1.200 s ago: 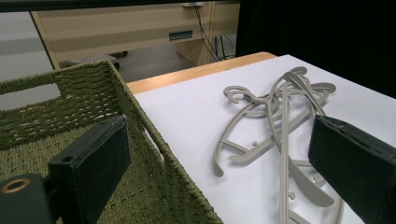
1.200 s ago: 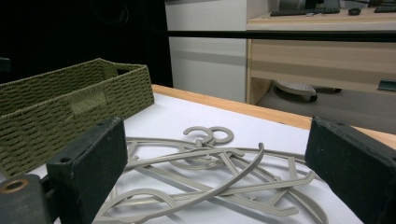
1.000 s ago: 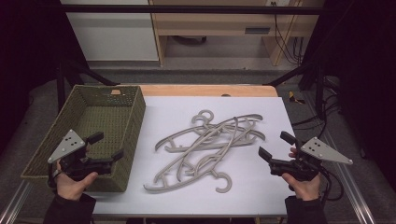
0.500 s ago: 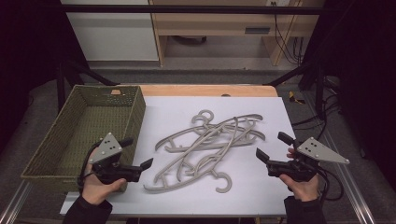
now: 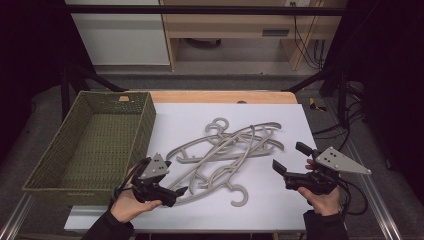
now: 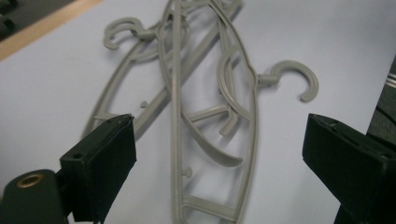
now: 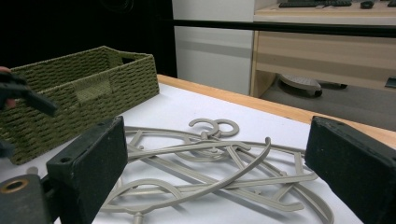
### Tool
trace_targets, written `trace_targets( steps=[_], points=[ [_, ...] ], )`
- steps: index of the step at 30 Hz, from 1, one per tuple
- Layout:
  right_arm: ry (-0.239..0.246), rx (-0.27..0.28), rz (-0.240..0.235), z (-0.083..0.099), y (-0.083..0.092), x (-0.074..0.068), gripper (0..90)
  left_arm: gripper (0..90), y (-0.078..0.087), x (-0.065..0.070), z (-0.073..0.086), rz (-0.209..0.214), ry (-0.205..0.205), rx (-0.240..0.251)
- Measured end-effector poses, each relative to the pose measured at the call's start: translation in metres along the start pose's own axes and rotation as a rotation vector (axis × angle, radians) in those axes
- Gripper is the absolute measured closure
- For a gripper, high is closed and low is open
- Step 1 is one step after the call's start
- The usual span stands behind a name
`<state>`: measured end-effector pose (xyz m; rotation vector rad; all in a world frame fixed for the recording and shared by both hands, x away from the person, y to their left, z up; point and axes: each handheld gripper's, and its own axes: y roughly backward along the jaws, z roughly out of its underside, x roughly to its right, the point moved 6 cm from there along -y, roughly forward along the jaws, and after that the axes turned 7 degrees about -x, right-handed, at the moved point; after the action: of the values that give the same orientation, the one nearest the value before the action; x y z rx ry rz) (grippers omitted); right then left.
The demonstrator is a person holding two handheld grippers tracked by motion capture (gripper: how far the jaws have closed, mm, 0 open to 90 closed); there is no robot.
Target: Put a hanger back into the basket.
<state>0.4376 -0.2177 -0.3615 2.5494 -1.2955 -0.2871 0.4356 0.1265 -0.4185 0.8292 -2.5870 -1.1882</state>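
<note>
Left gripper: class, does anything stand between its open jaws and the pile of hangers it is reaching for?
Nothing visible does. The left gripper is open at the near end of the grey hangers, and only bare white table lies between its jaws and the nearest hanger.

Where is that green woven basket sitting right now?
In the high view the green woven basket sits at the table's left side, just left of the pile of grey hangers, with the left gripper near its front corner.
</note>
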Motion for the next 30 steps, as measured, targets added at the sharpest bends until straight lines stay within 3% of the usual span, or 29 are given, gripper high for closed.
trace_targets(
  steps=[8, 11, 19, 24, 30],
  points=[
    [0.001, -0.014, -0.001, 0.001, -0.002, -0.001, 5.9, 17.3, -0.029, 0.016, -0.003, 0.023, -0.093, -0.12],
    [0.004, -0.017, -0.002, 0.002, -0.003, 0.0, 5.9, 19.7, -0.036, 0.019, -0.006, 0.031, -0.096, -0.128],
    [0.001, -0.017, -0.002, 0.001, -0.002, 0.0, 5.8, 34.3, -0.063, 0.032, -0.011, 0.059, -0.159, -0.218],
    [0.006, -0.016, -0.009, 0.002, -0.003, -0.001, 5.8, 40.9, -0.078, 0.035, -0.006, 0.05, -0.184, -0.278],
    [0.005, -0.029, -0.011, 0.003, -0.005, -0.003, 5.7, 51.5, -0.092, 0.037, -0.003, 0.06, -0.17, -0.315]
  ],
)
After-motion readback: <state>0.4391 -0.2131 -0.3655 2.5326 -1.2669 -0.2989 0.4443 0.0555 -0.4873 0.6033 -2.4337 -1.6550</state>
